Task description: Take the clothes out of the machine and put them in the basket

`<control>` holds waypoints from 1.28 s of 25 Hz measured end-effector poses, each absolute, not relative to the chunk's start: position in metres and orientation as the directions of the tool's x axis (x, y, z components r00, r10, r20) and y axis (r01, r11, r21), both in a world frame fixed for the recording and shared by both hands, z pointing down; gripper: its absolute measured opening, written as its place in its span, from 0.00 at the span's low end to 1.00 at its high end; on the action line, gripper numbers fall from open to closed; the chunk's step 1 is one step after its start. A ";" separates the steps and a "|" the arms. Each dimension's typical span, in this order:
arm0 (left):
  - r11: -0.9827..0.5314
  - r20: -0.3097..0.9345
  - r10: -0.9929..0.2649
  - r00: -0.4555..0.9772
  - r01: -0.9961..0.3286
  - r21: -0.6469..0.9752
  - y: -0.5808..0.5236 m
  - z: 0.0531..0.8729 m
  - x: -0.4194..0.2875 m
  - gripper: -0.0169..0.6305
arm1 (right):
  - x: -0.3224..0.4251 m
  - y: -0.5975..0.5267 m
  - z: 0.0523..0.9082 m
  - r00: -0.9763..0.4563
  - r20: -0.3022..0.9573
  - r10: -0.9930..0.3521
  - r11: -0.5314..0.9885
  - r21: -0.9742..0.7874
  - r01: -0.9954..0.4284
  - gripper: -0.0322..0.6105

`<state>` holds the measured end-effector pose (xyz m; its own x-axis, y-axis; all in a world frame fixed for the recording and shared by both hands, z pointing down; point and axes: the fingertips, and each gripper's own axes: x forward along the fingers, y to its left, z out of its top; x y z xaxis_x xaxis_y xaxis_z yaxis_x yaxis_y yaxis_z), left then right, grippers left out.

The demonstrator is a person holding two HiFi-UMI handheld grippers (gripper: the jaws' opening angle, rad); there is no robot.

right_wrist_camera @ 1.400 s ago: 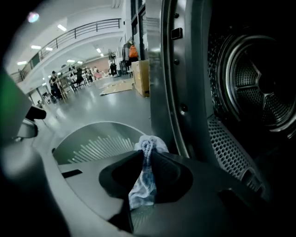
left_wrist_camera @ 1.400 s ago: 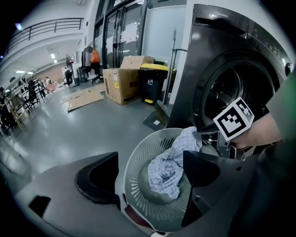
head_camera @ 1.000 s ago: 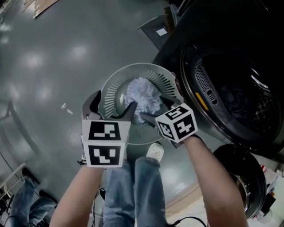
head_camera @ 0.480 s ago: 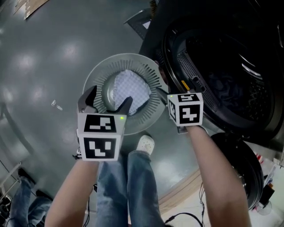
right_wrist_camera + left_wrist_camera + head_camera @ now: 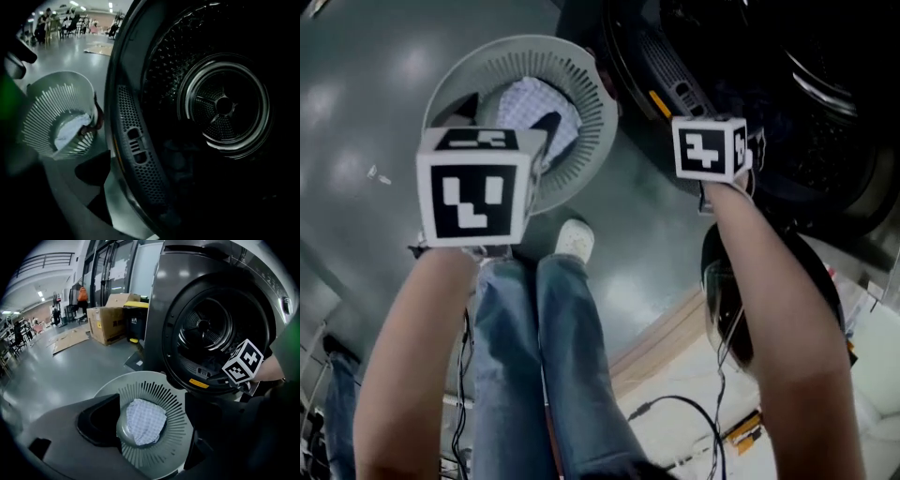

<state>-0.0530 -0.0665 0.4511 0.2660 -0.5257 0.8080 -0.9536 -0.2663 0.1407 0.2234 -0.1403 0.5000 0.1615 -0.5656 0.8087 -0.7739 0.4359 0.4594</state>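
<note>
Beneath the left hand-held gripper [image 5: 152,423]: a round pale-grey plastic basket [image 5: 176,411] with slotted walls is standing on the glossy grey floor [image 5: 70,362].
Left jaws: they are hanging spread wide above the basket, gripping nothing.
Cloth: a crumpled white checked cloth [image 5: 145,420] is lying in the basket's bottom, framed between the left jaws but untouched.
Right hand-held gripper [image 5: 150,180]: it is pointing into the machine's mouth; its jaws have just been opening and are standing wide, with nothing held.
Machine: a dark grey front-loading machine [image 5: 187,268] is standing just beside the basket, door open.
Remaining clothes: a dark fabric heap [image 5: 183,147] is lying dimly in the perforated metal drum [image 5: 225,103], ahead of the right jaws.
</note>
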 end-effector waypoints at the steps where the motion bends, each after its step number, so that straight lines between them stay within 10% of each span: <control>1: -0.267 0.809 -0.520 0.273 -0.952 0.150 -0.067 0.452 -0.051 0.68 | 0.243 -0.141 0.495 0.242 0.794 -0.558 0.411 0.518 -0.751 0.87; 6: -0.264 0.805 -0.519 0.289 -0.949 0.170 -0.080 0.457 -0.043 0.68 | 0.303 -0.161 0.484 0.421 0.758 -0.499 0.255 0.592 -0.764 0.89; 13: -0.310 0.814 -0.417 0.405 -0.905 0.292 -0.095 0.470 0.039 0.68 | 0.303 -0.167 0.496 0.337 0.859 -0.385 0.364 0.477 -0.800 0.89; 20: -0.314 0.822 -0.367 0.435 -0.890 0.331 -0.105 0.477 0.102 0.68 | 0.327 -0.164 0.474 0.356 0.798 -0.486 0.163 0.483 -0.860 0.88; 32: -0.300 0.830 -0.359 0.426 -0.895 0.329 -0.117 0.482 0.115 0.68 | 0.386 -0.192 0.542 0.464 0.865 -0.189 0.182 0.495 -0.850 0.88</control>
<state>0.1153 -0.1171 0.4816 0.4258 -0.3595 0.8303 -0.8953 -0.3003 0.3291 0.3865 -0.1924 0.5417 0.4641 -0.1891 0.8654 -0.8496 0.1815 0.4953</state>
